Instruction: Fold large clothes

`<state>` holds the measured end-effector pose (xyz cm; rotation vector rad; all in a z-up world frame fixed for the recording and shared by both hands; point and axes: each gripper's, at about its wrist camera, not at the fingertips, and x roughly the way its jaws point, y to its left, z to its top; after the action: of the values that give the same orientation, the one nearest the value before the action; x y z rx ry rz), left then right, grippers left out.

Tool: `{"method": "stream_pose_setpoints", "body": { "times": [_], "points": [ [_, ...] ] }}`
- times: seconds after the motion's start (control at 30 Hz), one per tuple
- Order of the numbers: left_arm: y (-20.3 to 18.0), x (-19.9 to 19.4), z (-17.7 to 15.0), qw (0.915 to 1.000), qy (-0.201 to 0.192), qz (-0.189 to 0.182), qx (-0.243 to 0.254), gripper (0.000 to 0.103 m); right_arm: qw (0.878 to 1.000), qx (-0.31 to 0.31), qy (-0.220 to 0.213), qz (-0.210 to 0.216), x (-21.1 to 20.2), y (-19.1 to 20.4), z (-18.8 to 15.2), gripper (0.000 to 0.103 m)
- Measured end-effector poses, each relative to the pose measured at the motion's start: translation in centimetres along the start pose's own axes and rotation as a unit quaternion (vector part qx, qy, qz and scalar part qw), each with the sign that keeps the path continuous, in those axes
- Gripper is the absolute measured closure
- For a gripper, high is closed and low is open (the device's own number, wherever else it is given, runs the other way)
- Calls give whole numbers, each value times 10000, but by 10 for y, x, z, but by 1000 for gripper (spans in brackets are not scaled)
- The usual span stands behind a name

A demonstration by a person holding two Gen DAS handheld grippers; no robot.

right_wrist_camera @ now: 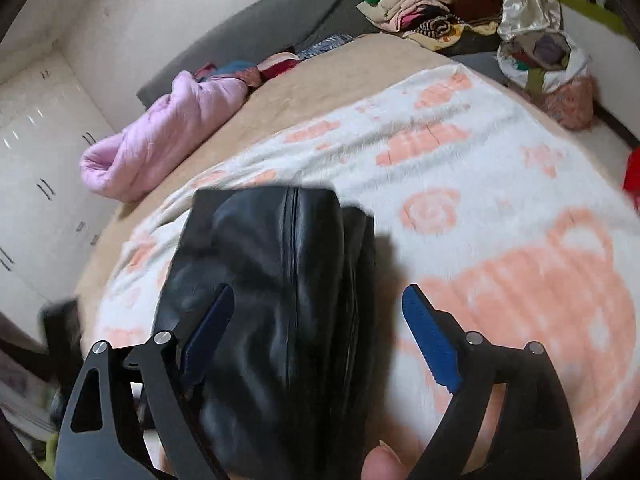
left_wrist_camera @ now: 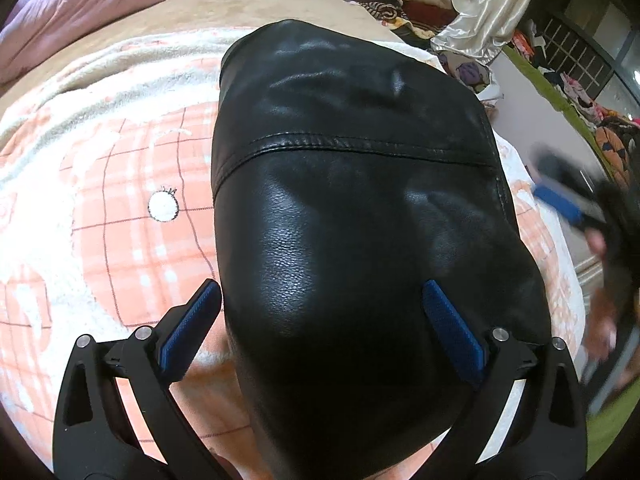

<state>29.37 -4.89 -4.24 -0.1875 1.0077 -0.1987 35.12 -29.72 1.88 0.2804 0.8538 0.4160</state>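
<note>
Left wrist: fingers [left_wrist_camera: 192, 320] wide over jacket [left_wrist_camera: 352, 184]

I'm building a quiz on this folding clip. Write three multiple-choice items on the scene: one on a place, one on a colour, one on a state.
1. Where does the black leather garment lie?
A. on the peach-and-white blanket
B. on the pink quilt
C. on the floor

2. What colour are the pads of the hand-held grippers?
A. red
B. blue
C. green

3. How does the left hand-held gripper stand?
A. shut on the garment
B. shut on the blanket
C. open, gripping nothing

Answers:
1 A: both views show blanket all around the garment, while the pink quilt sits apart at the bed's far edge.
2 B: the pads are blue in both views.
3 C: its jaws are spread wide over the garment, nothing pinched between them.
</note>
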Motion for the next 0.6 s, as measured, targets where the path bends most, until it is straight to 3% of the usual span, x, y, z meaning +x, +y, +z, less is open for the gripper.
{"method": "stream_pose_setpoints", "body": {
  "times": [0.13, 0.2, 0.27, 0.3, 0.4, 0.6],
  "points": [
    [-7, 0, 2, 9999, 8, 50, 106, 8, 9988, 94, 387, -282, 45, 0, 24, 20],
    [-10, 0, 3, 9998, -10, 90, 176, 8, 9975, 152, 648, -225, 64, -4, 28, 42],
    [-13, 0, 5, 9997, -8, 111, 221, 8, 9976, 142, 677, -74, 64, -5, 27, 80],
    [-14, 0, 5, 9996, -11, 117, 246, 8, 9982, 54, 586, 132, 56, -4, 29, 85],
    [-16, -1, 6, 9996, -86, -11, 263, 8, 9974, 41, 287, 658, 35, -12, 33, 87],
    [-28, 4, 5, 9985, -132, 68, 525, 8, 9973, 328, 546, 376, 62, -37, 22, 84]
  ]
}}
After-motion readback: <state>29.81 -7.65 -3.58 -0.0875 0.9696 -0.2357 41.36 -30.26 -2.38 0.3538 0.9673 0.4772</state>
